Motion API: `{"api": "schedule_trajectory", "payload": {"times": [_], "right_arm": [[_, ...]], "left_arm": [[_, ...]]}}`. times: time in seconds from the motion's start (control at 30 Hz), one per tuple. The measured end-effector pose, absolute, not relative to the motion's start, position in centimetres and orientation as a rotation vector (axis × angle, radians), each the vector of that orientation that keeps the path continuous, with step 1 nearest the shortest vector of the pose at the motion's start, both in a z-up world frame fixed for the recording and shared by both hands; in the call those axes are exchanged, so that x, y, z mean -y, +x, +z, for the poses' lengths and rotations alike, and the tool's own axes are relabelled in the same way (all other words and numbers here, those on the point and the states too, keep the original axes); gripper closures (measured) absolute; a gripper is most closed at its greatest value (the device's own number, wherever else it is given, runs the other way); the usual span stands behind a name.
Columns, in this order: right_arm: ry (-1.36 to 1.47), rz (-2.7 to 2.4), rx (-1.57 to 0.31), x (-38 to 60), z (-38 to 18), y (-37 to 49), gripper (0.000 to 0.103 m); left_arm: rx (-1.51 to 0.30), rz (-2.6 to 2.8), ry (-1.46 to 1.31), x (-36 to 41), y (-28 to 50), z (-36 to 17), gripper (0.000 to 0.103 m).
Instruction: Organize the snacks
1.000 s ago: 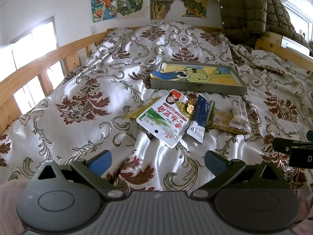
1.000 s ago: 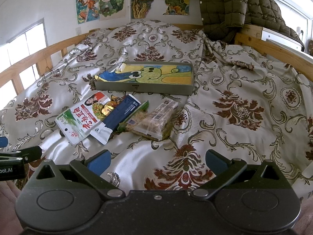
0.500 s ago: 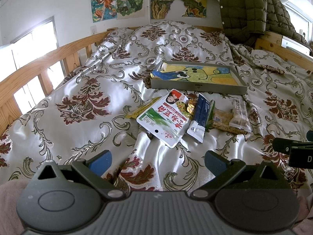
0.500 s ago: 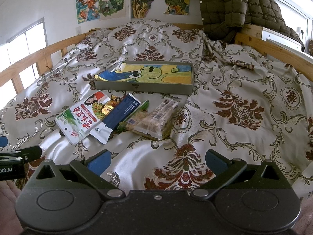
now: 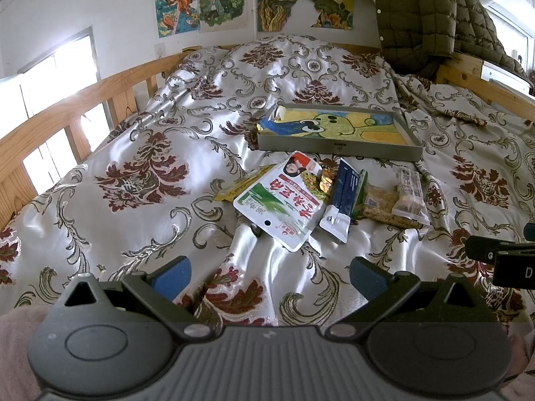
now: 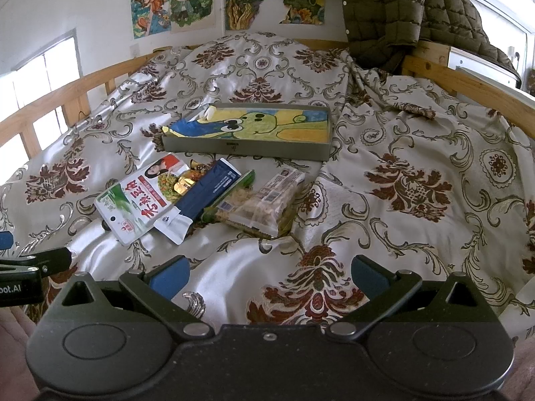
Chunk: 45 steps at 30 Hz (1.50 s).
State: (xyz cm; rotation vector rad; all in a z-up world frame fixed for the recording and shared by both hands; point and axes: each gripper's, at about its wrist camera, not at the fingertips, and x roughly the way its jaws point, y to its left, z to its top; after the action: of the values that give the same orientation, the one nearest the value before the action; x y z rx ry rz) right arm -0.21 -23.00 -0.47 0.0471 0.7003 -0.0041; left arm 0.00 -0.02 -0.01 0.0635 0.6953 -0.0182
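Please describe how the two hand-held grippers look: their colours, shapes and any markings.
Both look alike. The left hand-held gripper has a dark grey ribbed body with two round discs, black linkage arms with silver rivets, and blue finger pads. The right hand-held gripper has a speckled black body; white lettering marks the left one's side.

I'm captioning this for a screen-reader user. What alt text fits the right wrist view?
A pile of snack packets lies on a floral bedspread, just in front of a shallow grey tray lined with a cartoon drawing. The open right gripper hovers empty in the foreground, and the left gripper pokes in at the left edge.
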Motion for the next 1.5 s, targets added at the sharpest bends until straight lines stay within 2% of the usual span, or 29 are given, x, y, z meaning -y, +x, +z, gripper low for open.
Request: {"api": "schedule_trajectory", "payload": {"times": [1.5], "right_arm": [[0.048, -0.003, -0.707, 23.31, -0.15, 0.06, 0.001]], "left_arm": [[-0.736, -0.014, 0.047, -0.49, 0.26, -0.47, 0.000]]}}
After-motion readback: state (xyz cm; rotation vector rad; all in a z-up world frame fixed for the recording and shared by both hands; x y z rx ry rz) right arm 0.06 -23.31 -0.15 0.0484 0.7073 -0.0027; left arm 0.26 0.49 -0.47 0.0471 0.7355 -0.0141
